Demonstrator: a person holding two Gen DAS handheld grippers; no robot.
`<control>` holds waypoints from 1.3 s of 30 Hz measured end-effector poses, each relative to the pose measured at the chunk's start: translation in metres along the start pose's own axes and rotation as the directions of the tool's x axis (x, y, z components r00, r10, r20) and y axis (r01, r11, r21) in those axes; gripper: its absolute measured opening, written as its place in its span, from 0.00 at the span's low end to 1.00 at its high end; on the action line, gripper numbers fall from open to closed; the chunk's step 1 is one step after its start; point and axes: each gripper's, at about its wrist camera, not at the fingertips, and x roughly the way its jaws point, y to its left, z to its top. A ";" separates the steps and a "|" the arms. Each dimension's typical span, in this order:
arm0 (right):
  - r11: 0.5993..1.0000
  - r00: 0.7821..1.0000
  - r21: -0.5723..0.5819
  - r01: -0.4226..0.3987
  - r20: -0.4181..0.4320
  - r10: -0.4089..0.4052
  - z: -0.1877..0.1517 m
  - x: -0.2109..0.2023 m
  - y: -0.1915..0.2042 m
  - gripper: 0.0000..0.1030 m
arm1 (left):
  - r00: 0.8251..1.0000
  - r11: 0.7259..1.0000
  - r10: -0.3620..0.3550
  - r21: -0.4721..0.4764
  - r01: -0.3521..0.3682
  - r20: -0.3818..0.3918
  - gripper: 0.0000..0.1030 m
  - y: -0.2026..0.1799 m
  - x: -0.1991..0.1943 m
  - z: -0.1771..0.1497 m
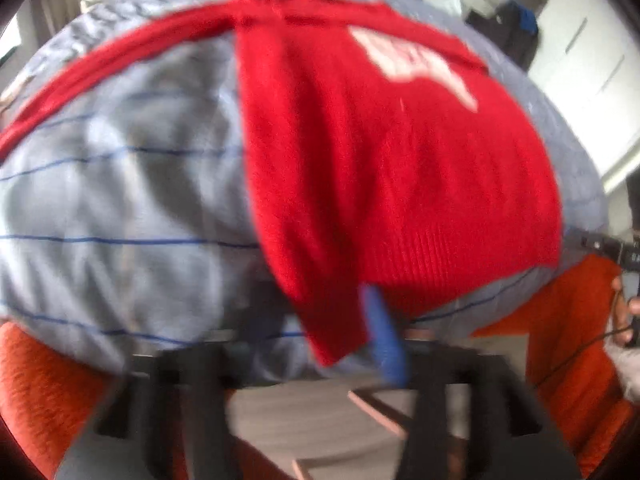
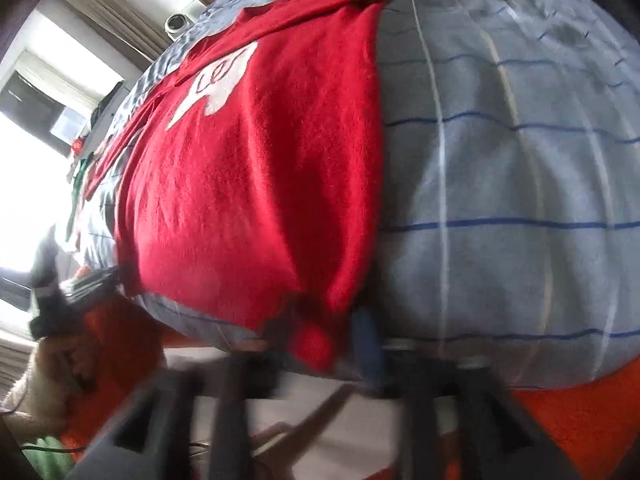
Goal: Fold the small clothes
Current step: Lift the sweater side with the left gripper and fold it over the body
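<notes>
A red knit sweater [image 1: 380, 168] with a white print [image 1: 412, 60] lies flat on a light blue striped bed cover [image 1: 120, 200]. One sleeve [image 1: 100, 68] stretches far out to the left. My left gripper [image 1: 320, 316] stands open at the near hem, and the sweater's lower corner hangs between its dark finger and its blue pad [image 1: 384, 336]. In the right wrist view the same sweater [image 2: 248, 168] fills the middle. My right gripper [image 2: 308, 340] is open around the other hem corner [image 2: 316, 344], its blue pad [image 2: 368, 344] just beside the cloth. Both views are blurred.
Orange fabric [image 1: 44, 392] [image 2: 580, 408] shows below the bed's near edge, over a pale floor [image 1: 312, 412]. A small white device [image 2: 176, 24] sits at the bed's far side. Dark clothes [image 1: 516, 36] hang by white cupboards. A bright window [image 2: 24, 168] is at the left.
</notes>
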 end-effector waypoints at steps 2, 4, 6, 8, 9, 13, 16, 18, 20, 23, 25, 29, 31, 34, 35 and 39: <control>0.999 0.995 -0.010 0.034 0.091 -0.033 -0.002 -0.019 0.001 0.74 | 0.997 0.999 0.026 -0.045 -0.023 0.078 0.75 0.017 -0.025 0.008; 0.998 0.983 -0.012 0.062 0.176 -0.059 -0.004 -0.037 0.000 0.77 | 0.990 0.994 0.057 -0.096 -0.044 0.132 0.78 0.044 -0.041 0.025; 0.999 0.974 -0.004 0.048 0.223 -0.046 -0.004 -0.045 -0.005 0.79 | 0.975 0.978 0.127 -0.190 -0.091 0.185 0.86 0.084 -0.054 0.046; 0.999 0.975 -0.001 0.033 0.221 -0.032 -0.001 -0.043 -0.002 0.79 | 0.951 0.930 0.202 -0.349 -0.111 0.234 0.86 0.151 -0.064 0.063; 0.999 0.976 -0.007 0.032 0.216 -0.029 -0.001 -0.041 -0.001 0.79 | 0.948 0.909 0.214 -0.402 -0.105 0.237 0.86 0.168 -0.062 0.069; 0.999 0.976 -0.042 0.032 0.214 -0.022 -0.005 -0.037 0.009 0.79 | 0.959 0.789 0.194 -0.613 -0.028 0.207 0.85 0.255 -0.034 0.090; 0.997 0.976 -0.062 0.035 0.217 -0.021 -0.008 -0.033 0.020 0.79 | 0.944 0.719 0.241 -0.695 -0.017 0.226 0.79 0.279 -0.017 0.098; 0.997 0.975 -0.070 0.038 0.219 -0.022 -0.011 -0.034 0.019 0.79 | 0.931 0.719 0.258 -0.695 -0.006 0.258 0.39 0.276 -0.012 0.108; 0.996 0.975 -0.075 0.043 0.222 -0.025 -0.011 -0.035 0.020 0.79 | 0.930 0.755 0.253 -0.655 -0.018 0.267 0.07 0.266 -0.008 0.125; 0.997 0.973 -0.066 0.036 0.229 -0.020 -0.011 -0.037 0.018 0.79 | 0.897 0.844 0.309 -0.525 -0.105 0.317 0.06 0.227 -0.030 0.161; 0.998 0.971 -0.054 0.026 0.238 -0.013 -0.012 -0.039 0.015 0.79 | 0.870 0.912 0.301 -0.386 -0.142 0.391 0.06 0.185 -0.051 0.196; 1.000 0.968 -0.031 -0.003 0.252 0.011 -0.011 -0.041 0.010 0.79 | 0.837 0.985 0.170 -0.075 -0.154 0.520 0.06 0.074 -0.082 0.265; 1.000 0.967 -0.024 -0.016 0.255 0.022 -0.011 -0.041 0.007 0.79 | 0.837 0.988 0.081 0.067 -0.139 0.542 0.06 0.016 -0.088 0.285; 1.000 0.965 -0.013 -0.027 0.260 0.030 -0.012 -0.042 0.004 0.79 | 0.850 0.957 -0.070 0.276 -0.090 0.522 0.06 -0.082 -0.071 0.305; 0.999 0.964 -0.008 -0.032 0.265 0.033 -0.013 -0.044 0.002 0.79 | 0.856 0.946 -0.102 0.315 -0.074 0.507 0.07 -0.101 -0.066 0.306; 0.999 0.958 0.024 -0.045 0.284 0.037 -0.016 -0.050 -0.006 0.79 | 0.923 0.912 -0.169 0.410 0.014 0.345 0.37 -0.168 -0.001 0.303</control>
